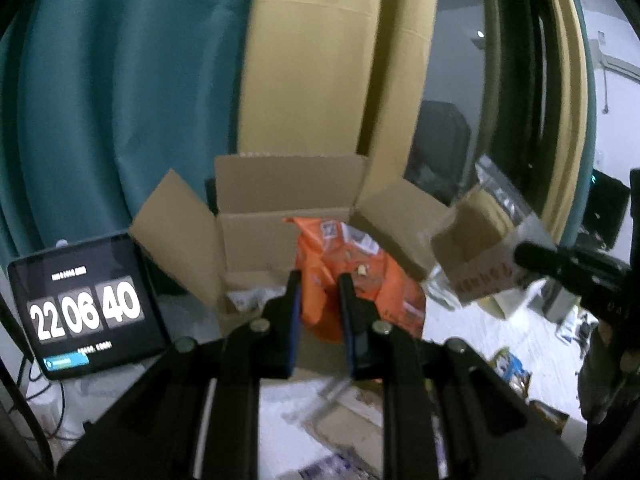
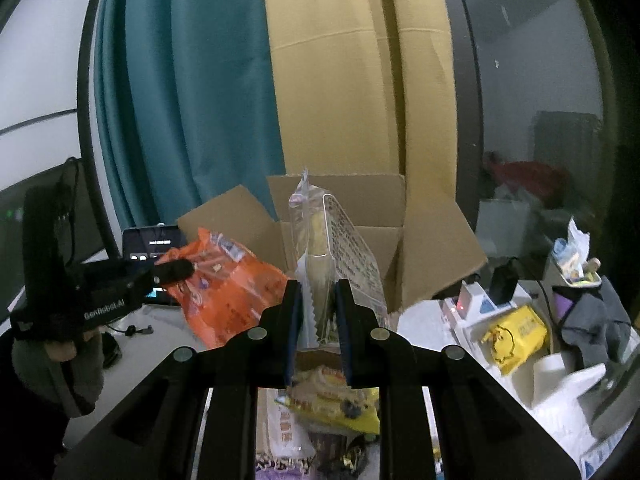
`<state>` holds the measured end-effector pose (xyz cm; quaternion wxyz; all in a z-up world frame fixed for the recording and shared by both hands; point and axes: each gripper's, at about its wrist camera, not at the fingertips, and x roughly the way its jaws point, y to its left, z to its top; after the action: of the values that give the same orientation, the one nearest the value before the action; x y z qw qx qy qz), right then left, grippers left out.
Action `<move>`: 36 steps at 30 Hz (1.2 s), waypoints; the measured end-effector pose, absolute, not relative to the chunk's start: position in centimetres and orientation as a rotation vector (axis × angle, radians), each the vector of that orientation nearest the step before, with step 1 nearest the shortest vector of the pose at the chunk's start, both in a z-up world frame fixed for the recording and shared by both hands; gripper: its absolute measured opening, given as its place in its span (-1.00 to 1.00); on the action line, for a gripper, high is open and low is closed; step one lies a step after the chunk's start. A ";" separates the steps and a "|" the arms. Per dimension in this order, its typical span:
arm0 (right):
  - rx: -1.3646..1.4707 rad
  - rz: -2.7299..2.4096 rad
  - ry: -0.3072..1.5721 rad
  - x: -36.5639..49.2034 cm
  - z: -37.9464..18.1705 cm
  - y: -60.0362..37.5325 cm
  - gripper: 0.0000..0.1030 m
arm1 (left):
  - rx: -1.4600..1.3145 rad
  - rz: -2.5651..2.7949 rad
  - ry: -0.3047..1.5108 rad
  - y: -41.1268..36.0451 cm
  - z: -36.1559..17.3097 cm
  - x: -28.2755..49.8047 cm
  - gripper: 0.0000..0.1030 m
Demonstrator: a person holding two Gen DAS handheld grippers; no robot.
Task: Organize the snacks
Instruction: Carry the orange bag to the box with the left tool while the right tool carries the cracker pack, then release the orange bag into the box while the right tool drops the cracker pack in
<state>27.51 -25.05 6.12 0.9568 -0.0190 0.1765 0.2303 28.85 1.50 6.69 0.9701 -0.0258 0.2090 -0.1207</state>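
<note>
An open cardboard box [image 1: 256, 232] stands at the back of the table; it also shows in the right wrist view [image 2: 436, 248]. My left gripper [image 1: 320, 292] is shut on an orange snack bag [image 1: 360, 280] and holds it over the box's front edge. The orange bag [image 2: 224, 292] shows left of the box in the right wrist view, with the left gripper [image 2: 172, 270] on it. My right gripper [image 2: 318, 300] is shut on a clear snack packet [image 2: 336, 248] held upright in front of the box. The right gripper [image 1: 560, 264] shows at the right edge.
A tablet with a clock [image 1: 86, 308] stands left of the box. Loose snack packets [image 2: 332, 396] lie on the table below my grippers. A yellow pack [image 2: 516, 332], white boxes and a grey cloth [image 2: 600, 320] sit at the right. Teal and yellow curtains hang behind.
</note>
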 end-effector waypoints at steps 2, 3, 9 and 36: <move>-0.044 0.468 0.353 28.4 6.2 -24.6 -0.64 | -0.063 -0.229 0.409 2.1 7.0 29.8 -0.65; -0.045 0.468 0.351 28.8 6.3 -24.4 -0.64 | -0.067 -0.224 0.406 2.3 7.0 30.3 -0.65; -0.074 0.473 0.339 31.9 6.7 -23.2 -0.64 | -0.063 -0.180 0.368 3.4 7.8 33.5 -0.65; -0.145 0.434 0.420 45.5 3.4 -18.3 -0.01 | -0.073 -0.072 0.373 4.8 4.9 44.0 0.40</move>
<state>45.48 -18.27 3.37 0.9522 -0.0711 0.2066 0.2137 43.96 4.82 4.92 0.9814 -0.0364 0.1853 -0.0358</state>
